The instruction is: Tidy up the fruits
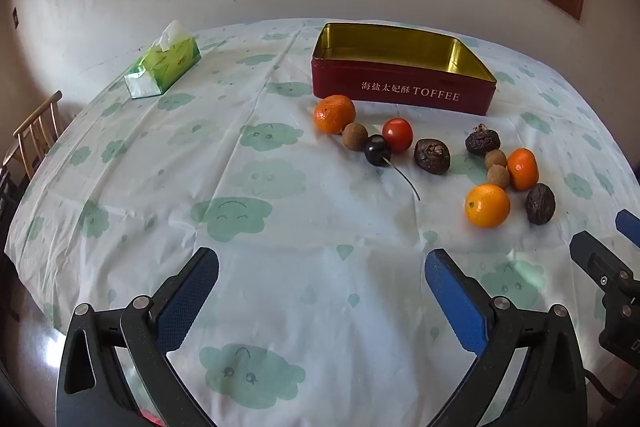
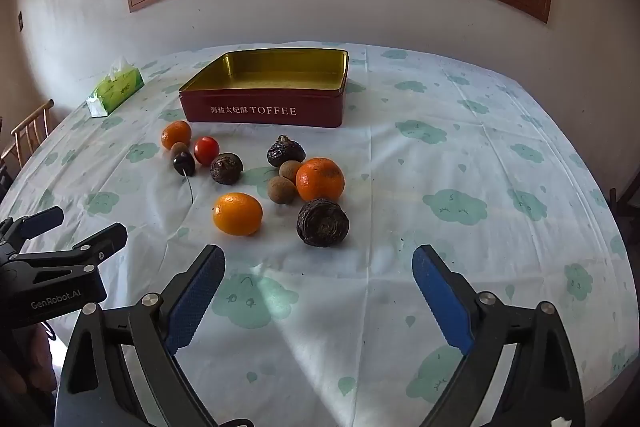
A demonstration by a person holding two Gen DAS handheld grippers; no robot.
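Observation:
An empty red TOFFEE tin (image 1: pixel 404 91) (image 2: pixel 262 111) stands open at the table's far side. In front of it lie loose fruits: three oranges (image 1: pixel 334 113) (image 2: pixel 237 213), a red tomato (image 1: pixel 397 134) (image 2: pixel 206 150), a dark cherry (image 1: pixel 377 150) (image 2: pixel 184 162) with a long stem, small brown longans (image 1: pixel 354 136) (image 2: pixel 281 189) and dark wrinkled fruits (image 1: pixel 432 156) (image 2: pixel 322 222). My left gripper (image 1: pixel 322 265) is open and empty, short of the fruits. My right gripper (image 2: pixel 319 263) is open and empty, just in front of the nearest wrinkled fruit and orange.
A green tissue pack (image 1: pixel 162 67) (image 2: pixel 115 93) lies at the far left of the cloud-print tablecloth (image 1: pixel 260 187). A wooden chair (image 1: pixel 34 135) stands off the table's left edge. A wall with a window is behind the table.

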